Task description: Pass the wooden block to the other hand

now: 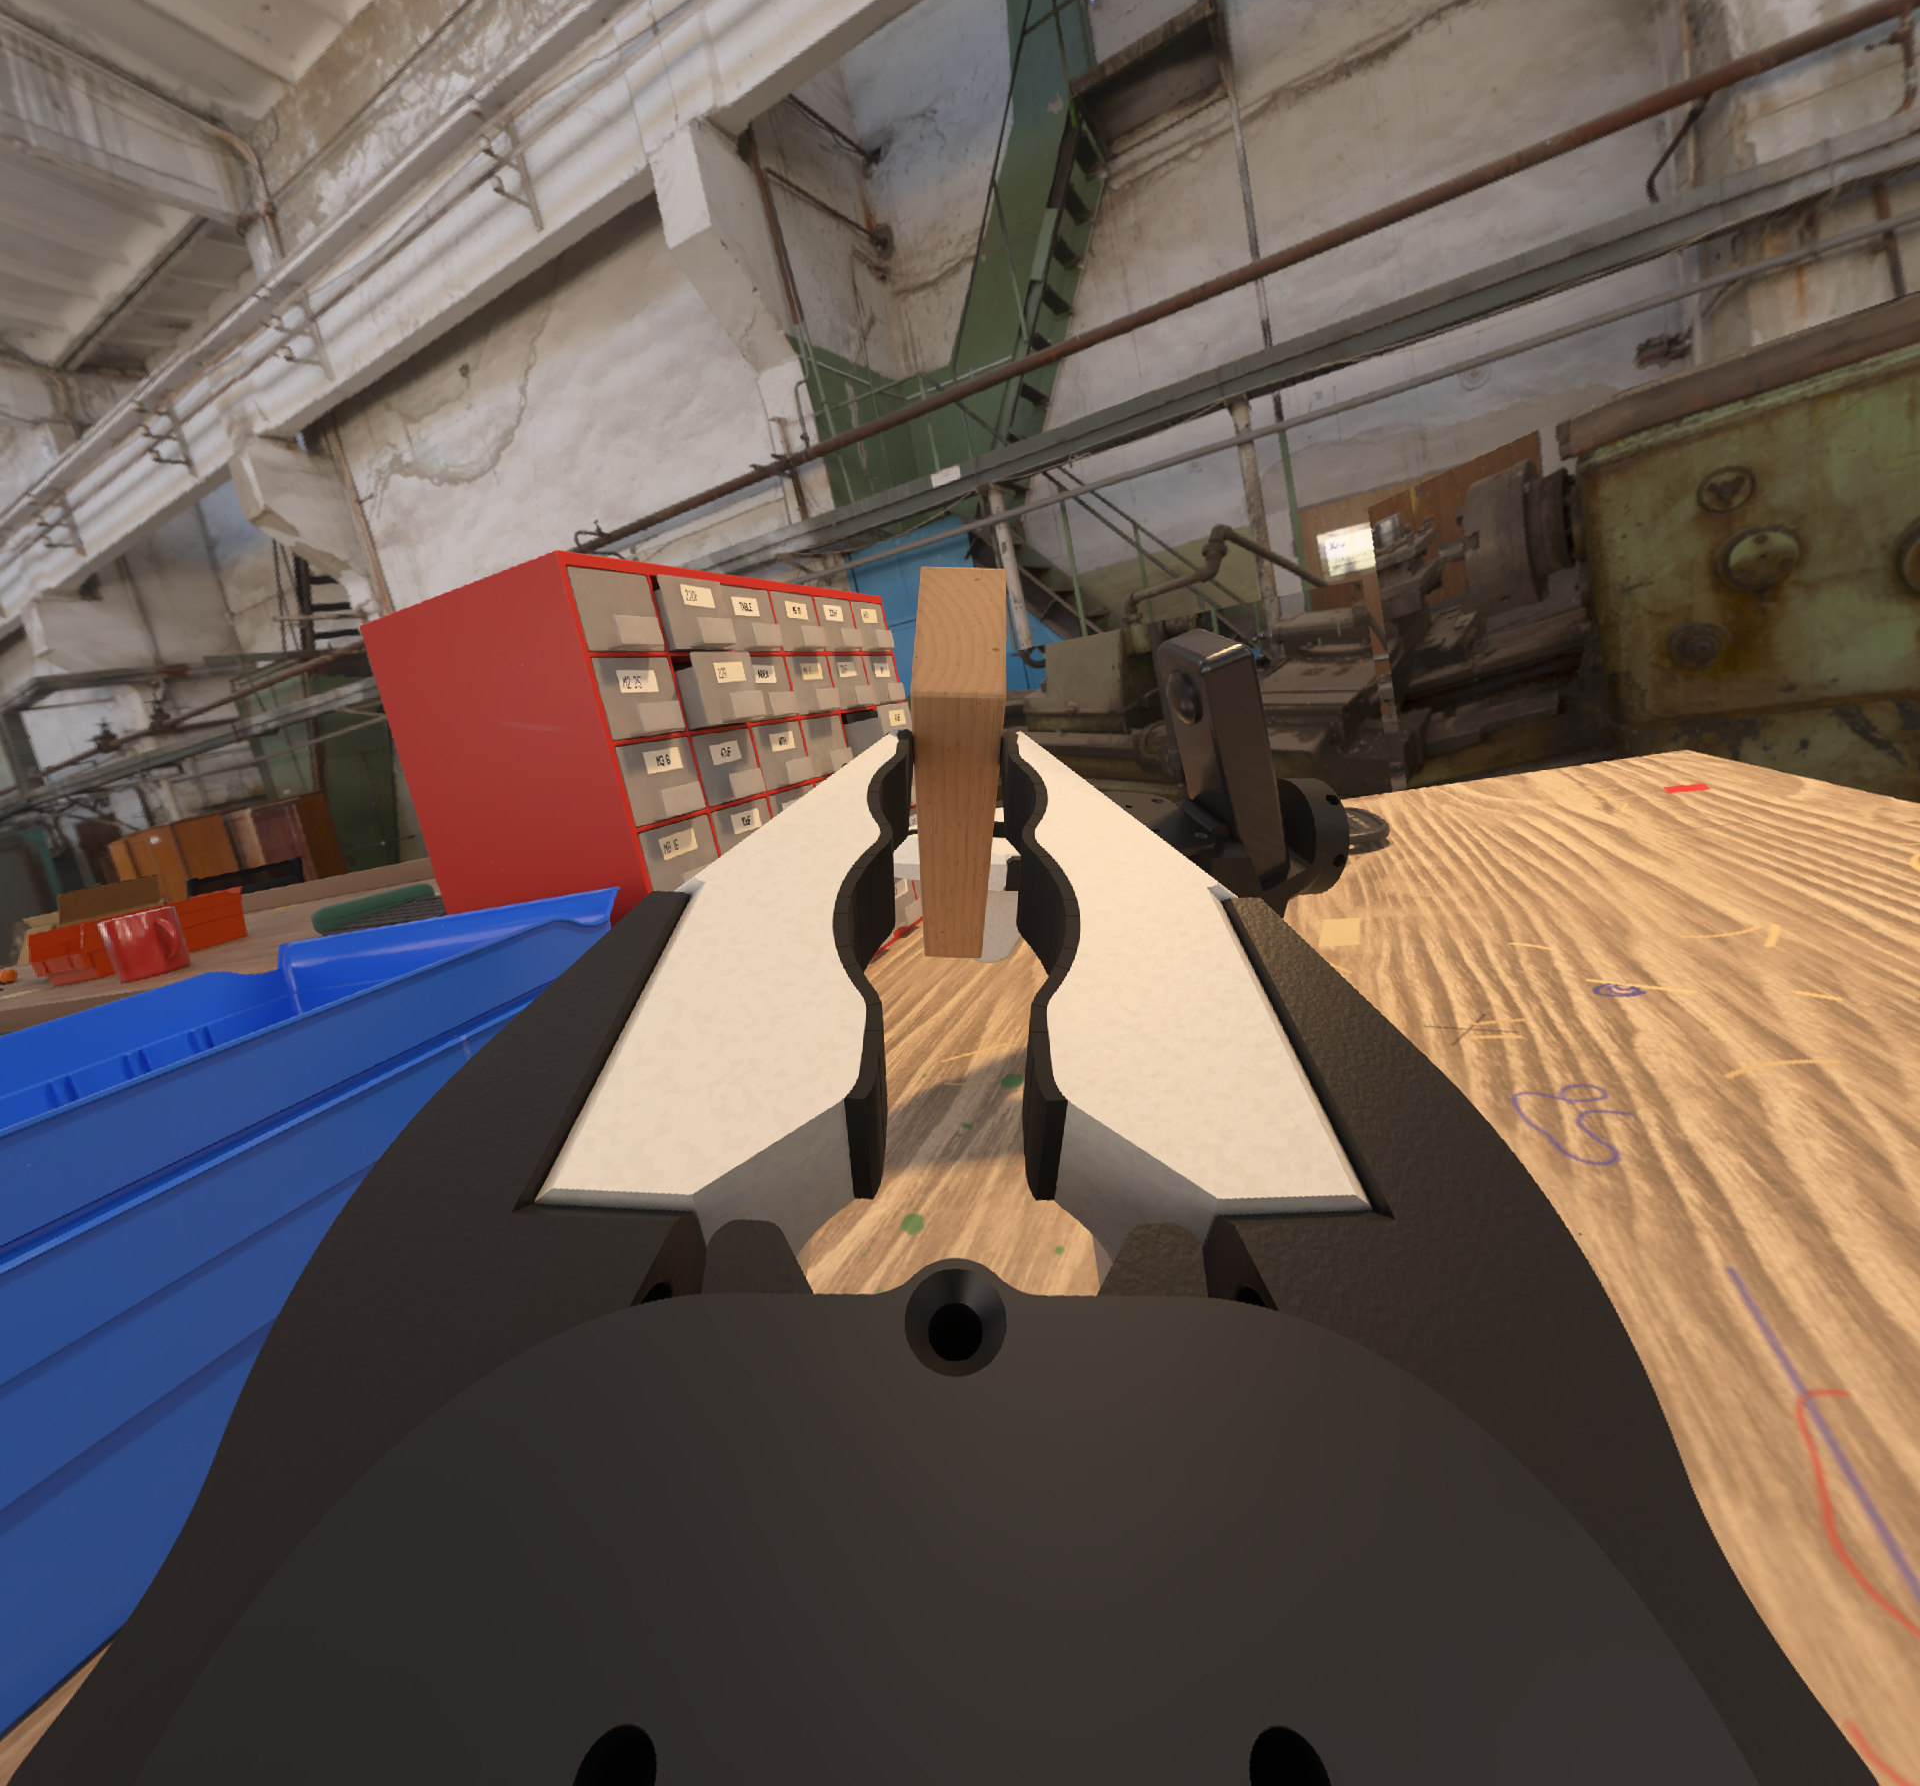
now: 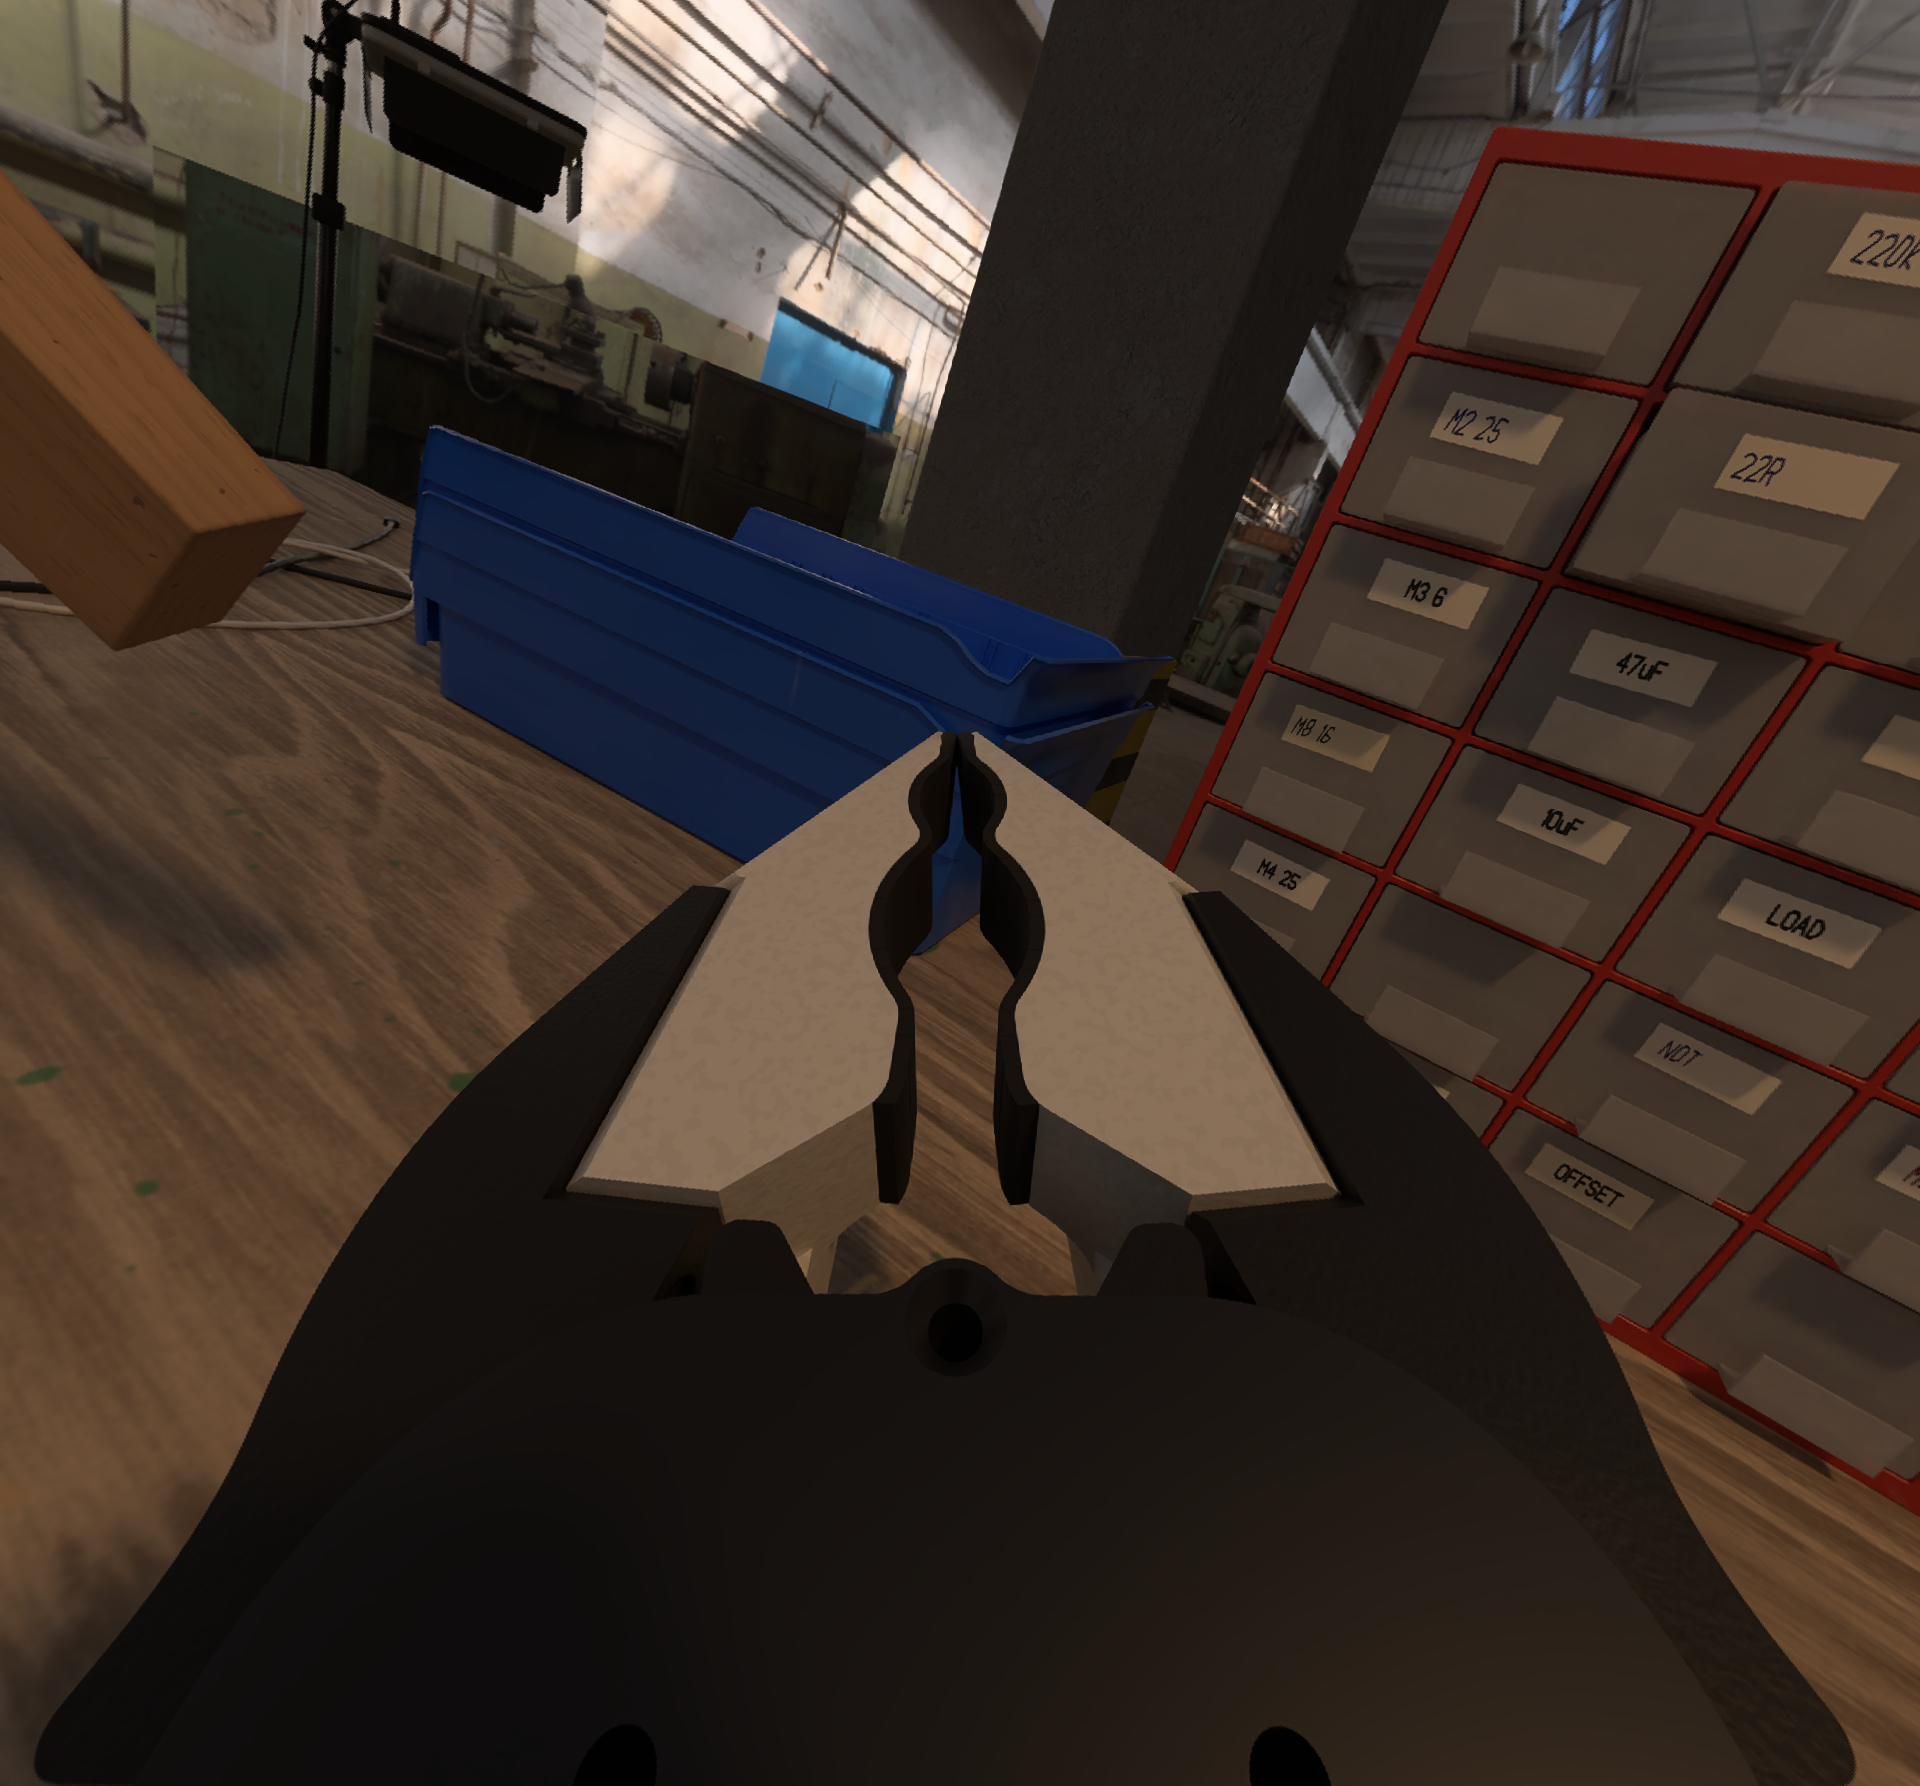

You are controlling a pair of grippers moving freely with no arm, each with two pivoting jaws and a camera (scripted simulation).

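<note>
wooden block is held upright between the tips of the left gripper, clear above the table, with most of its length standing above the jaws and a shorter end hanging below. the jaws are clenched on its two broad faces. in the right wrist view the same block shows at the far left edge, tilted and off the table.

the right gripper is empty, its jaws pressed together at the tips, and it points toward the blue bins and the red drawer cabinet, not toward the block. its dark body shows in the left wrist view just right of the block and a little farther off.

judged from this, the step in hand is bringing the receiving gripper into place. to do it well, the right jaws should first spread wider than the block, then turn left until the block sits centred between them. the free upper part looks like the safest place to take hold, well away from the left fingertips. the left jaws should release only once the right ones are firmly closed; letting go sooner would likely drop the block onto the table.
</note>
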